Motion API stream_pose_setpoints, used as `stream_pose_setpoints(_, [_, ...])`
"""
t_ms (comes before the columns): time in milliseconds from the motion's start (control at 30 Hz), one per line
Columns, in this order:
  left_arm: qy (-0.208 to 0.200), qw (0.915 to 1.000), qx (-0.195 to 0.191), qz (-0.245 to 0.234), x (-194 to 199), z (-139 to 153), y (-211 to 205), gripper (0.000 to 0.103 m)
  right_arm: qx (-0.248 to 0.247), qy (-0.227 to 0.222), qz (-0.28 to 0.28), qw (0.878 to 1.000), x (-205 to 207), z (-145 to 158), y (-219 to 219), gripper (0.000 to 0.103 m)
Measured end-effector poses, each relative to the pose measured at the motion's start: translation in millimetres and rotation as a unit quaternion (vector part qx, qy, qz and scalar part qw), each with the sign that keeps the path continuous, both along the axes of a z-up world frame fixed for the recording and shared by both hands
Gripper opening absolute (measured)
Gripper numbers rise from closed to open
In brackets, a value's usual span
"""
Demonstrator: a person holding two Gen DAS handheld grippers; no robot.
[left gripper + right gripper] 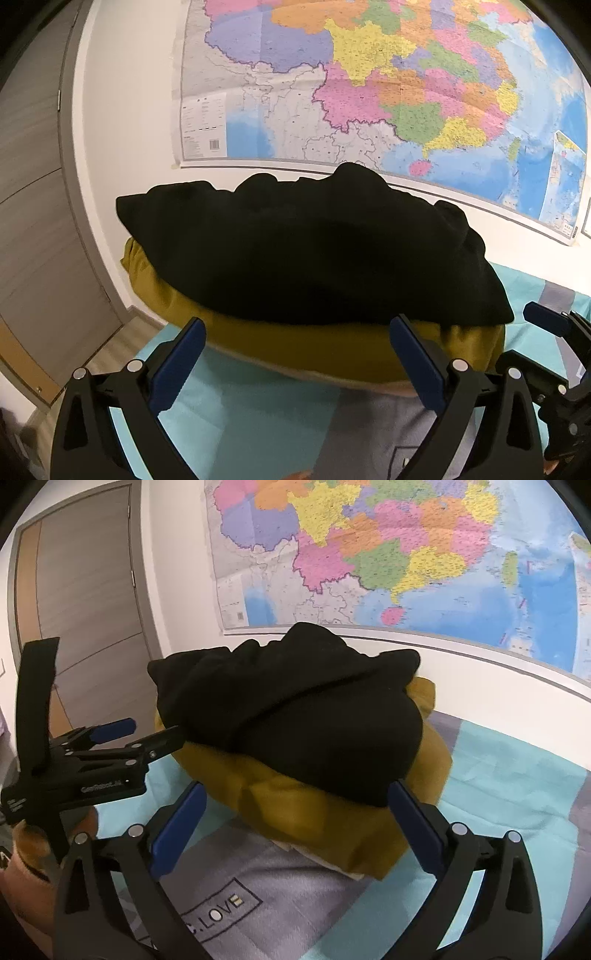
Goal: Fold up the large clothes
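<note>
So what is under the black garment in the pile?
The black garment lies on a mustard-yellow garment, which rests on the teal sheet. A pale edge shows beneath the yellow; anything else under the pile is covered.

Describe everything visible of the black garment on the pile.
The black garment looks like soft, matte knit, bunched into a rumpled mound with folds along its top. It lies on a mustard garment, covering most of it, on the teal sheet before the wall map. Neither tongs touch it; both are open.
</note>
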State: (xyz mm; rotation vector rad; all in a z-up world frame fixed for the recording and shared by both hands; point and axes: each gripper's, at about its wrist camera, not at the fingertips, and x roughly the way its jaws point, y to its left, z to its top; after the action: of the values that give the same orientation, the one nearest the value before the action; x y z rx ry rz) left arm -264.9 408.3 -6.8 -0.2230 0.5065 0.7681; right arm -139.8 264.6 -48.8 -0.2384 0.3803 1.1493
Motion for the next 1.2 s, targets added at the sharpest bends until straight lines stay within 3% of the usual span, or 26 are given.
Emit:
stream_pose_setpoints(367, [0.005, 0.9997, -0.004, 0.024, -16.2, -9.1, -24.4, 0.096, 0.0, -0.007, -0.004, 1.0, -20.3, -8.8, -17.8, 0.097])
stream_pose_setpoints(1200, [0.015, 0.9995, -0.002, 0.029, -36.0, -15.1, -60.5, 0.096, 0.001, -0.008, 0.003, 1.0, -44.3, -16.5, -45.1, 0.097])
